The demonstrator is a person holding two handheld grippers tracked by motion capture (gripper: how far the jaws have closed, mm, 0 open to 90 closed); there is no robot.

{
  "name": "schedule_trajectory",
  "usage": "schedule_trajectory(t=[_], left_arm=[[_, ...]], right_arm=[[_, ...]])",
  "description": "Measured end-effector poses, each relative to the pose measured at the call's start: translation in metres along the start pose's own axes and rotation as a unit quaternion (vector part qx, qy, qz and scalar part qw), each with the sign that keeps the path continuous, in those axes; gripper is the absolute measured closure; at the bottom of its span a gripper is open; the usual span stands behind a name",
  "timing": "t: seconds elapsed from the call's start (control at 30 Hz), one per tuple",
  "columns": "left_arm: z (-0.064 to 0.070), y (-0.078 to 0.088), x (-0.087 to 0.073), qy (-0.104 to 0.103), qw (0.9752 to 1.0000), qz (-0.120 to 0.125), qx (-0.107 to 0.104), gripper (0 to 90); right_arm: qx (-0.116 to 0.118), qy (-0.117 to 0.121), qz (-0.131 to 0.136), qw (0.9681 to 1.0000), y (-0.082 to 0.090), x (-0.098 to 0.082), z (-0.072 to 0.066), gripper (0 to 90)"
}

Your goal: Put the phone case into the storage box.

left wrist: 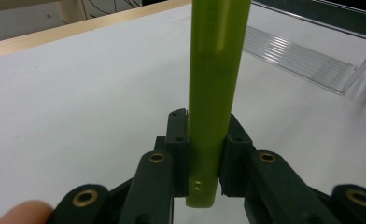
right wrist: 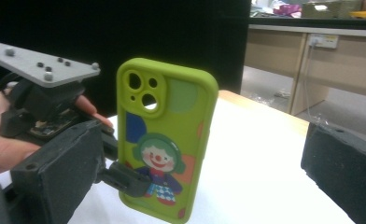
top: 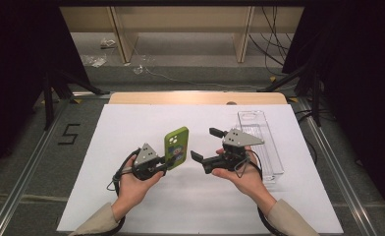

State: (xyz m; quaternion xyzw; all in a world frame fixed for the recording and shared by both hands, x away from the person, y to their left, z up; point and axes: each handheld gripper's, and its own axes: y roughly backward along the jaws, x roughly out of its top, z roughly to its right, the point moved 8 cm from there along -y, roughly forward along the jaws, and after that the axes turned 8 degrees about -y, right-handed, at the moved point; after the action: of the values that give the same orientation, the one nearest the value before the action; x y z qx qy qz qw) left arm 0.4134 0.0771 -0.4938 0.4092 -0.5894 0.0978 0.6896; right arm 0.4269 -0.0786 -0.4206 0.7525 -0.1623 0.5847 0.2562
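From the high view I have my left gripper (top: 165,163) clamped on the lower end of a green phone case (top: 176,147), holding it upright above the white table (top: 131,128), left of centre. My left gripper view gives me the case edge-on, a green strip squeezed between both jaws. My right gripper view gives its back instead: camera cut-outs at the top and a clown picture below. My right gripper (top: 207,145) sits just beside the case, apart from it, jaws spread wide and holding nothing. There is bare white surface all around both hands. A clear plastic tray (top: 259,140) lies just behind my right hand (top: 242,174), toward the table's right edge. Beyond the far edge, cables and scraps lie on the floor (top: 190,73).
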Motion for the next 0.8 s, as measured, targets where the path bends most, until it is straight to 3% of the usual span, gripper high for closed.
schedule_trajectory(t=[0.33, 0.8], left_arm=[[-0.0016, 0.0004, 0.0011, 0.01, 0.9998, 0.0, 0.018, 76.5], [0.0048, -0.0028, 0.0062, 0.011, 0.9997, 0.004, 0.023, 76.5]], right_arm=[[-0.026, -0.016, 0.013, 0.9994, 0.0007, 0.0005, 0.0068, 0.4], [-0.03, -0.024, 0.014, 0.9991, -0.0005, 0.0001, 0.0057, 0.4]])
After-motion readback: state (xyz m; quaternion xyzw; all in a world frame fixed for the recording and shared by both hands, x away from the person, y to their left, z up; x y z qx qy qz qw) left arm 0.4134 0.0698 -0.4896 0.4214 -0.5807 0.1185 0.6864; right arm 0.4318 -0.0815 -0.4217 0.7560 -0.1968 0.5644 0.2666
